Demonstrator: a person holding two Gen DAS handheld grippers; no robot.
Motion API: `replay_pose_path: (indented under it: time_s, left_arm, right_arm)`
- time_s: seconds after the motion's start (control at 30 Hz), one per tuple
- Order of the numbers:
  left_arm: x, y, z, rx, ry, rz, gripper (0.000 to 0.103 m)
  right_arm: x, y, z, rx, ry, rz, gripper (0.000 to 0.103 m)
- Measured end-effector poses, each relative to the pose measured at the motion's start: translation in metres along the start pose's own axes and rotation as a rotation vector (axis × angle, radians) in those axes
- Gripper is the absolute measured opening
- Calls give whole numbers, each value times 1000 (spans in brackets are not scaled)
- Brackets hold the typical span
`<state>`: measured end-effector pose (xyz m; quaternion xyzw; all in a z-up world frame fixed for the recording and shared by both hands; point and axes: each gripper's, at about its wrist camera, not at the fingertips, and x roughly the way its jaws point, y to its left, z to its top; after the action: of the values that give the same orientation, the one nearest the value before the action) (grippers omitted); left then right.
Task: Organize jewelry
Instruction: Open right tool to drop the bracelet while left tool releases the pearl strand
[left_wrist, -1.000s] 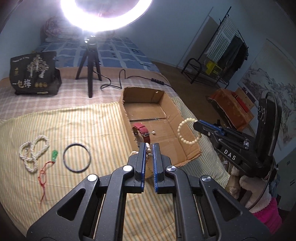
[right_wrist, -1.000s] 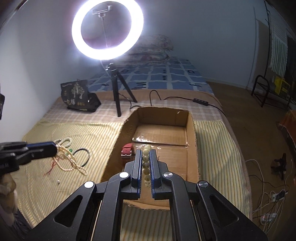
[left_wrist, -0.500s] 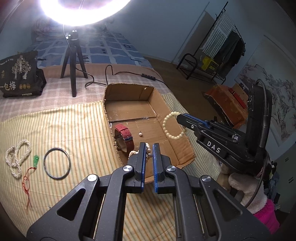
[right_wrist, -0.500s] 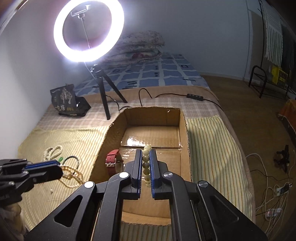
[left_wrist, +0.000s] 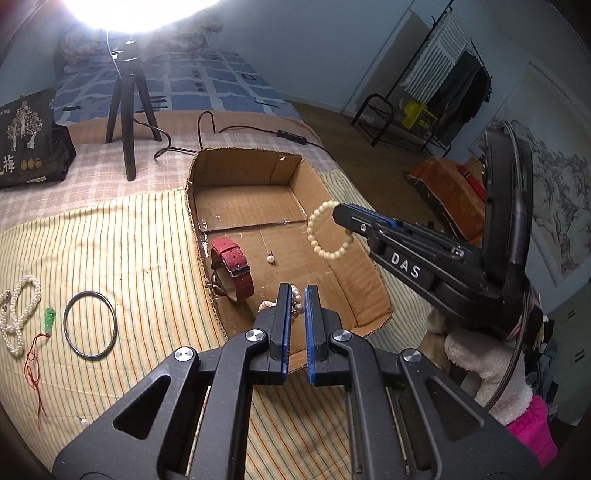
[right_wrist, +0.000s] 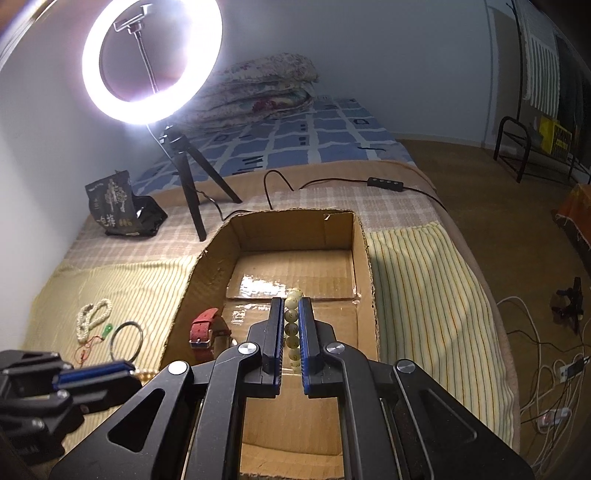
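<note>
1. the left gripper (left_wrist: 296, 295) hangs over the near end of an open brown cardboard box (left_wrist: 373, 275), its blue-padded fingers (left_wrist: 283, 306) pinched on a strand of small pearly beads (left_wrist: 295, 300) that shows between and just beyond the tips.
2. the right gripper (right_wrist: 292, 314) is clamped on a cream round-bead bracelet (left_wrist: 330, 229); from the left wrist view the loop dangles off its fingertips above the box's right wall, and from its own camera the beads stack up between the pads.
3. ahead and left of the left fingers, a red leather-strap watch (left_wrist: 232, 267) lies against the box's left wall, with a single loose pearl (left_wrist: 270, 259) on the box floor just right of it.
4. far left of the fingers, on the yellow striped cloth (left_wrist: 110, 236), lie a dark thin bangle (left_wrist: 89, 324), a small green pendant on a red cord (left_wrist: 48, 319) and a looped white pearl necklace (left_wrist: 20, 314).
5. beyond the box stands a lit ring light on a black tripod (right_wrist: 151, 62), beside a black printed bag (right_wrist: 120, 206).
</note>
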<state>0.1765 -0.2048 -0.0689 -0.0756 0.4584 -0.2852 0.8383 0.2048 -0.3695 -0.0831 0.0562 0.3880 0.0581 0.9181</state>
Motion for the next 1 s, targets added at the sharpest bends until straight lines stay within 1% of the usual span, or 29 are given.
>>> replay_pose_path:
  time_s: [0.27,0.3,0.33,0.4,0.43,0.47,0.5,0.53,0.57,0.6,0.63,0.67,0.7,0.87,1.0]
  left_arm:
    - [0,-2,0,10,-4,-6,5]
    - [0,-3,0,15,-3,0,5]
    - [0,-4,-1,20,-1,4,5]
    - [0,-5,-2,28,1,12,5]
    - [1,-6,-3,34,2,16,5]
    - [1,-6,-3,41,3,23,6]
    - [0,-7,-4,48,4,30,8]
    - [0,-7,-4,51,4,32,24]
    - [0,-6,-4,51,2,33,44]
    - [-1,-6,-5,49,-6,36,52]
    - [-4,-6,-5,46,-19,42,58]
    - [-5,-5,-5,47,-24,48,59]
    - [-7,-6,-4,53,-27,55,60]
    - [-12,-5,-5,69,-32,72,60]
    - [-19,-4,-8,82,-36,82,60]
  right_arm:
    - [6,-1,1,11,15,-2,6]
    - [7,0,1,10,19,-2,8]
    - [7,0,1,10,21,-5,12]
    - [6,0,1,10,19,-25,41]
    - [4,0,1,8,9,-35,45]
    - [3,-1,1,8,2,-39,46]
    - [2,-2,2,10,1,-39,46]
    - [1,-2,3,11,0,-39,46]
    - [0,-3,3,12,0,-42,50]
    - [-1,-2,4,13,0,-50,60]
    - [-3,-2,3,11,-4,-60,66]
    - [-5,-1,3,8,-9,-67,74]
    - [-7,0,4,2,-16,-78,76]
    - [-13,4,6,-8,-14,-109,76]
    - [-17,9,6,-12,-17,-105,76]
